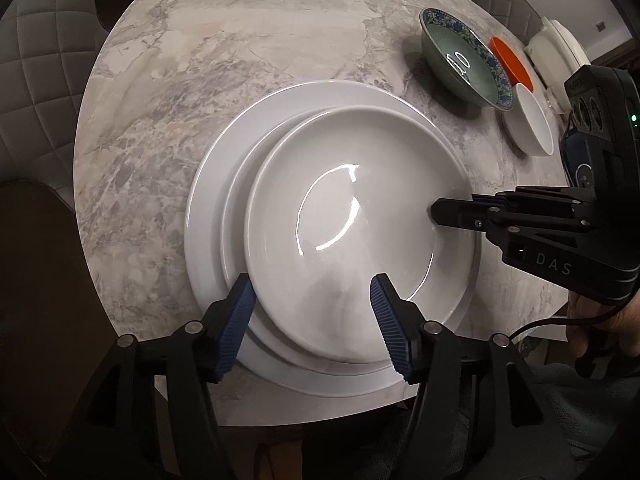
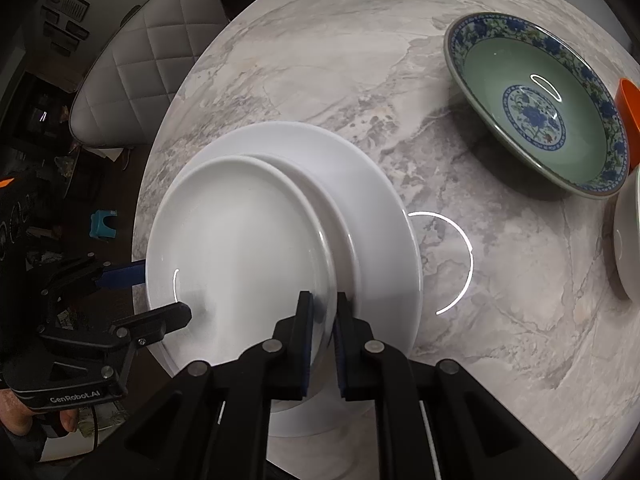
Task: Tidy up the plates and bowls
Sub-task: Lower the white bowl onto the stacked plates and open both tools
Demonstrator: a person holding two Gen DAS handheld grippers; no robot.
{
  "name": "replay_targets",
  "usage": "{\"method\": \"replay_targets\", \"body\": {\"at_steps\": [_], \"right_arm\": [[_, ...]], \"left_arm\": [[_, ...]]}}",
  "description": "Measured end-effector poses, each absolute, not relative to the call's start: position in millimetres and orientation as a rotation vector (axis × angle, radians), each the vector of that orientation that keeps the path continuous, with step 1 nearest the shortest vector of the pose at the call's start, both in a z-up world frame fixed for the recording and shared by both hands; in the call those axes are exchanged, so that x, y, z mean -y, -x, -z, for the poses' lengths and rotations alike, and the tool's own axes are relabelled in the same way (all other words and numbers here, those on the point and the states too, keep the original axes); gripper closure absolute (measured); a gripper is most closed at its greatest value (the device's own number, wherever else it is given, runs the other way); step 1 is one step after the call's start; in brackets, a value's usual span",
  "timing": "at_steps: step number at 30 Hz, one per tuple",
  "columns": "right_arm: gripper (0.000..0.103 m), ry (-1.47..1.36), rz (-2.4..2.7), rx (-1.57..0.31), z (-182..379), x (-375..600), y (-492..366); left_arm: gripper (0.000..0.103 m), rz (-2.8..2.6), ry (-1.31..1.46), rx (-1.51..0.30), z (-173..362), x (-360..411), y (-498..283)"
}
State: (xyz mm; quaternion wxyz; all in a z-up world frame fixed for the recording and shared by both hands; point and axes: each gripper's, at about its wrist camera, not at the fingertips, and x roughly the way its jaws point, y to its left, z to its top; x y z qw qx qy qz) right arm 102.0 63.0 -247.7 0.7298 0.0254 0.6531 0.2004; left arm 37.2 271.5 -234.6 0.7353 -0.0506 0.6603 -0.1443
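- Right gripper pinches the rim of the top white plate, its jaws closed on the edge.
- Left gripper spread wide, straddling that plate's near rim.
- Top plate lies face up, off-centre on the larger white plates on the marble table.
- Green patterned bowl sits well apart, opening up.

Three white plates sat stacked, the top one shifted off-centre. A green floral-rimmed bowl stood well apart, orange bowl and white bowl beside it.

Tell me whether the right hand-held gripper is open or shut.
Shut: in the right wrist view, the right hand-held gripper pinches the top plate's rim between its fingers.
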Motion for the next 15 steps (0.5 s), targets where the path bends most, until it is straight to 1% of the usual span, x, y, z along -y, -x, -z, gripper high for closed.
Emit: {"method": "replay_targets", "body": {"at_steps": [3, 7, 10, 12, 14, 15], "right_arm": [[0.094, -0.048, -0.442, -1.441, 248.1, -63.1, -101.9], [0.094, -0.056, -0.441, -1.437, 248.9, -63.0, -101.0], [0.088, -0.074, -0.447, -1.433, 248.4, -61.9, -100.2], [0.080, -0.100, -0.455, -1.421, 245.7, -59.8, -99.1], [0.062, -0.148, -0.473, -1.392, 237.0, -54.6, -96.3], [0.056, -0.172, -0.480, -1.370, 230.5, -50.4, -94.1]], "left_arm": [[0.040, 0.313, 0.134, -1.423, 226.7, -277.7, -36.3], [0.040, 0.301, 0.171, -1.392, 216.7, -288.3, -37.7], [0.040, 0.308, 0.212, -1.359, 205.2, -295.2, -40.7], [0.038, 0.324, 0.246, -1.326, 195.6, -296.9, -45.5], [0.037, 0.362, 0.276, -1.292, 183.6, -294.6, -52.5], [0.037, 0.391, 0.288, -1.270, 176.7, -291.6, -56.9]]}}
